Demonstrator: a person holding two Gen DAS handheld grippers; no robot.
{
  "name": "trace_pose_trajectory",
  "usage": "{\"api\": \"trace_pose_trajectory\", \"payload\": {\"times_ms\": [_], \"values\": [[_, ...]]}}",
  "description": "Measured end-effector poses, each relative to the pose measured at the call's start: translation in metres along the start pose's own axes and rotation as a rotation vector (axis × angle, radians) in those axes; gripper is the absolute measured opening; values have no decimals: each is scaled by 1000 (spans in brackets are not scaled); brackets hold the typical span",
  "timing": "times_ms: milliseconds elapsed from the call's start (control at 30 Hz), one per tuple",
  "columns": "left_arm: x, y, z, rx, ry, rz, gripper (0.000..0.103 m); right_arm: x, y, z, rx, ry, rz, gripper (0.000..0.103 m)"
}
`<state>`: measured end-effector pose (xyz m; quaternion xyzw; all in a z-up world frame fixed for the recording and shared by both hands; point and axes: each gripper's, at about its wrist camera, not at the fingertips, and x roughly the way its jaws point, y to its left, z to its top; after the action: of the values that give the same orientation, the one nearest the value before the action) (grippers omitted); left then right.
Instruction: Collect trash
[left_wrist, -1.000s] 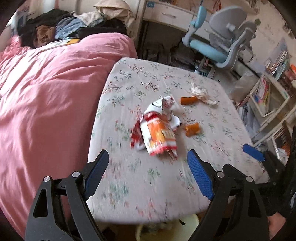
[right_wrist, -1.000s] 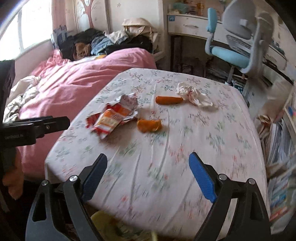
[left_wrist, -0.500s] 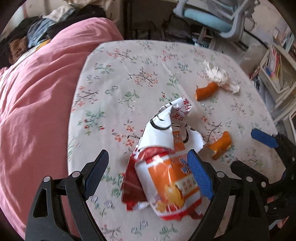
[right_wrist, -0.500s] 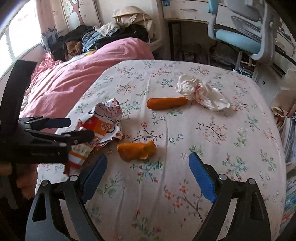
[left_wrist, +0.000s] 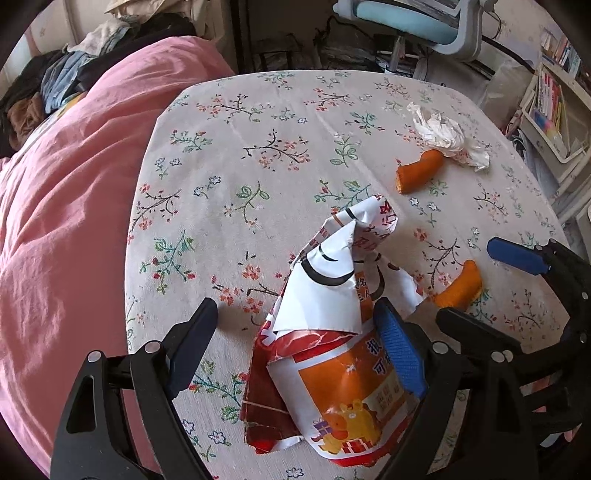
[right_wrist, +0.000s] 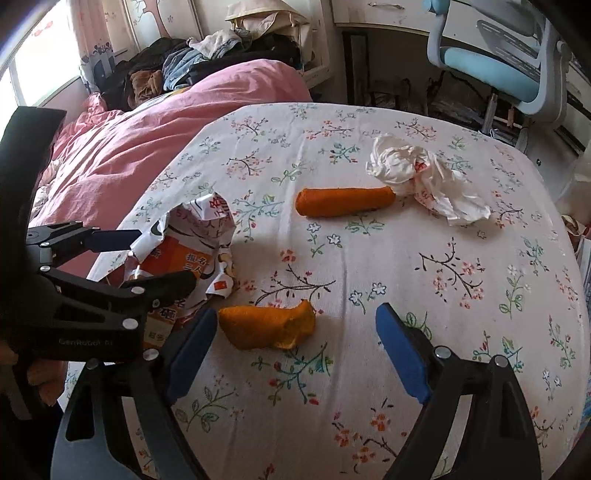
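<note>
Wrapper (left_wrist: 332, 332) left of peel (left_wrist: 460, 290)

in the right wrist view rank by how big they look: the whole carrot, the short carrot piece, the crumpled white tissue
1. crumpled white tissue
2. whole carrot
3. short carrot piece, though it lies nearer the camera, so it looks close to the whole carrot.

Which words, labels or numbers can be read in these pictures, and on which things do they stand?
"GenRobot.ai", small and faint: on the black body of the left hand-held gripper, seen from the right wrist.
Chinese characters in red and white: on the torn snack bag; they are creased and partly hidden, so I cannot quote them surely.
Book spines on the shelf: too small to read.
Crumpled white wrapper: red marks, not readable.
</note>
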<state>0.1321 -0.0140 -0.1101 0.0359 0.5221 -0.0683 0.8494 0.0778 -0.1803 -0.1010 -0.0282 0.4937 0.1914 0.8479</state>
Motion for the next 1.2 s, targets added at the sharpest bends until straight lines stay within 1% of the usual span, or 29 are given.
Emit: {"api": "trace_pose_trajectory", "payload": {"times_ms": [700,800,833,867,900,967,1033,1200], "values": [[4,0,5,19,-4,15,83,9,3,6,-32,8,-17,85],[4,-1,5,27,-1,15,83,9,4,6,-39,9,-17,82],[3,-1,4,29,-1,14,81,8,5,6,-41,9,-15,80],[2,-2,4,33,-2,6,76,8,5,5,-43,11,-13,78],[1,-3,3,38,-3,1,74,8,6,5,-46,12,-11,73],[-3,-7,0,56,-4,-14,62,6,10,4,-58,17,1,60],[-6,-9,-3,70,-4,-25,56,4,12,2,-69,22,9,51],[-13,-9,-13,68,-1,-40,51,-2,17,-7,-79,30,12,50]]}}
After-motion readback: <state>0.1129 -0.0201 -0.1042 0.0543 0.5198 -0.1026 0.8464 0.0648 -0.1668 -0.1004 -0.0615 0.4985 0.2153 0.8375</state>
